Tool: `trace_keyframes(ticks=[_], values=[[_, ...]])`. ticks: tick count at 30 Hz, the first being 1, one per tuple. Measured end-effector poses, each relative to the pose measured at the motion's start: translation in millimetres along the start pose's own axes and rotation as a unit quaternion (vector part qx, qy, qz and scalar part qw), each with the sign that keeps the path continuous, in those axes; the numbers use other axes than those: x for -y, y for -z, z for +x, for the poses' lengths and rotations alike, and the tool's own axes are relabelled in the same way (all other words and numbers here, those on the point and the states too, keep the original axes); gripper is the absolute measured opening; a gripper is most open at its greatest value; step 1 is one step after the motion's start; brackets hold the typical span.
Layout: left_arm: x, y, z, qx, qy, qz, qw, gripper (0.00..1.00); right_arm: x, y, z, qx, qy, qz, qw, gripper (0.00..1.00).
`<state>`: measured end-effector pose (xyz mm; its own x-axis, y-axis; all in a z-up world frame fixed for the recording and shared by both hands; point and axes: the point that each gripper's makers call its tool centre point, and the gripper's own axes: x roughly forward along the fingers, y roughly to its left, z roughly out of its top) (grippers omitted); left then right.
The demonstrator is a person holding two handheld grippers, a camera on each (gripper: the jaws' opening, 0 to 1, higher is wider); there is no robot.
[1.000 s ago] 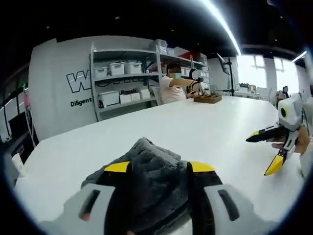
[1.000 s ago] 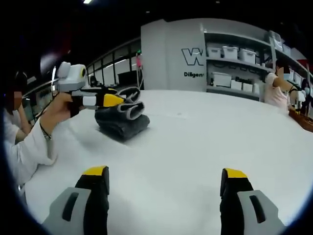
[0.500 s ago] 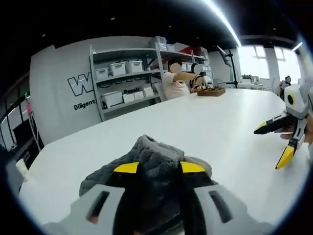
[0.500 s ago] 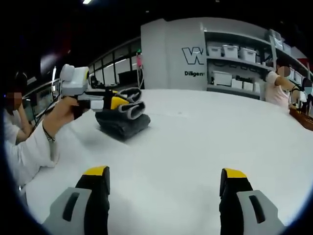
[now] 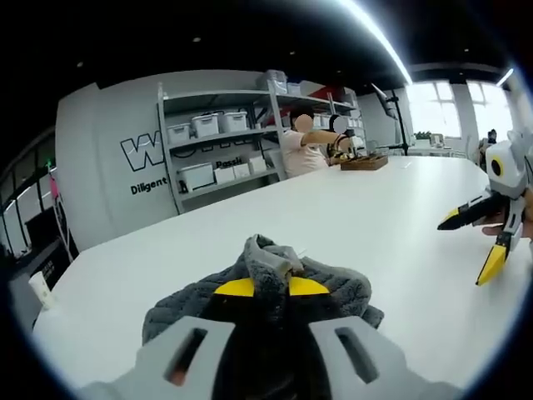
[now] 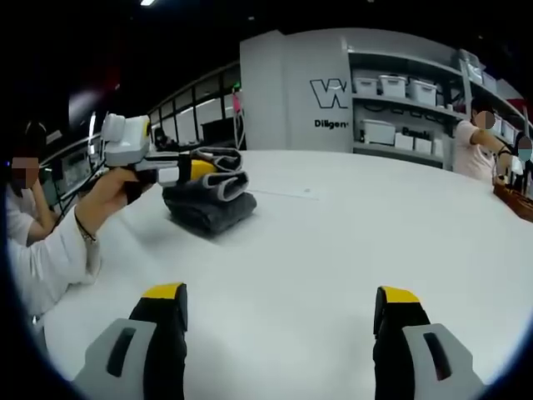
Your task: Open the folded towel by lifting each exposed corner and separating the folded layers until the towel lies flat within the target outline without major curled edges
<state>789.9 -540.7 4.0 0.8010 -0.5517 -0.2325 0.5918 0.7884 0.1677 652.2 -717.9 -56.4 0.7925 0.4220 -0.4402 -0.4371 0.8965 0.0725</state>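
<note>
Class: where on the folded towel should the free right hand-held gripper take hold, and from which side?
Probably the raised light-edged top fold of the towel, approached from its open right side: that edge stands proud of the stack, and the left hand-held gripper occupies the other side.

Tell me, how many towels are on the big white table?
1. The folded grey towel lies on the white table, with the left gripper shut on its top fold. Nothing seems to hide another.
</note>
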Motion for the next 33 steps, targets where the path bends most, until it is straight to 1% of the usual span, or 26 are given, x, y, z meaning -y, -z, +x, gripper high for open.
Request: trace_keyframes(ticks=[2,5,10,17,26,31,33], values=[[-2.3,-5.3,-3.4,0.012,-0.006,-0.011,0.9999,0.08,0.0,0.2,0.2,0.000,0.000,0.001,1.0000,0.92],[-4.0,-9.8,-7.3,0.013,-0.006,-0.007,0.9999,0.07,0.6,0.5,1.1,-0.001,0.000,0.001,1.0000,0.92],[-7.1,-12.9,-13.1,0.019,-0.007,-0.020,0.9996,0.07,0.0,1.4,1.3,-0.003,0.000,-0.001,1.0000,0.92],[-17.3,-25.8,-24.7,0.033,-0.014,-0.030,0.9989,0.07,0.9,2.8,0.6,-0.005,0.003,-0.001,1.0000,0.92],[-45.9,-32.5,-37.5,0.045,-0.042,-0.046,0.9970,0.07,2.1,4.6,1.0,-0.008,0.004,0.000,1.0000,0.92],[-69.0,-37.3,-50.6,0.052,-0.071,-0.045,0.9951,0.07,3.0,4.5,1.2,-0.008,0.004,0.001,1.0000,0.92],[-74.5,-38.4,-54.6,0.053,-0.075,-0.048,0.9946,0.07,2.8,4.9,1.6,-0.009,0.004,0.001,1.0000,0.92]])
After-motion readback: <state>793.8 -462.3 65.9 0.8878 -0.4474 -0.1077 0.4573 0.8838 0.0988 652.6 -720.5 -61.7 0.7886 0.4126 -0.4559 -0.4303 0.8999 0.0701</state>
